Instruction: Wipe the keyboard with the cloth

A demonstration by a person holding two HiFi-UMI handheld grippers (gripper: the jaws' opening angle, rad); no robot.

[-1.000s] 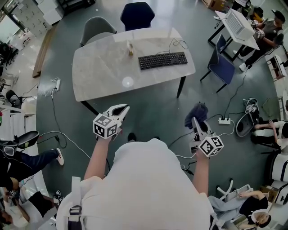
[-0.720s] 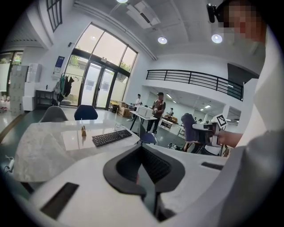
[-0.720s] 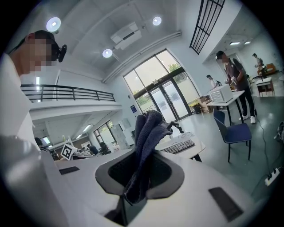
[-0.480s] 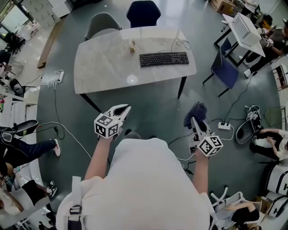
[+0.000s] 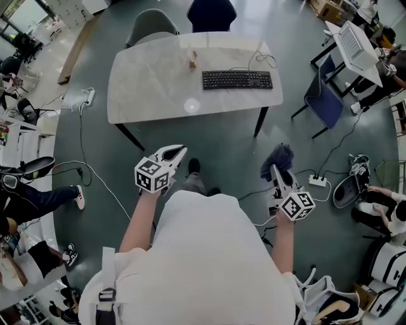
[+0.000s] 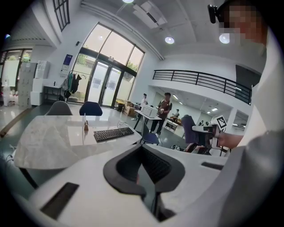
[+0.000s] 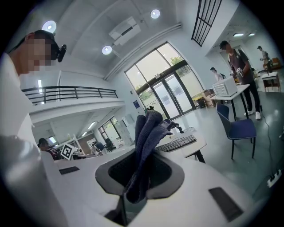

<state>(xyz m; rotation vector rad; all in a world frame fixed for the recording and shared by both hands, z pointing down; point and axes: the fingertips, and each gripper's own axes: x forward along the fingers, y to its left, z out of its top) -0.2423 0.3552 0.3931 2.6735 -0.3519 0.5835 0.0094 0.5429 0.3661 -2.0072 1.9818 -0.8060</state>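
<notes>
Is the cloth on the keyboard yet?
No, the cloth is clamped in the right gripper, over the floor, well short of the keyboard on the table.

Tiny tan thing [image 5: 192,60] left of the keyboard [image 5: 237,79]: too small to tell. Far chair [image 5: 211,11] is cut off at the top edge. Bottom of the cloth [image 7: 148,142] hides inside the right gripper [image 7: 140,177].

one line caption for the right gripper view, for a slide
Right gripper shut on a dark blue cloth, the keyboard on the table ahead.
</notes>
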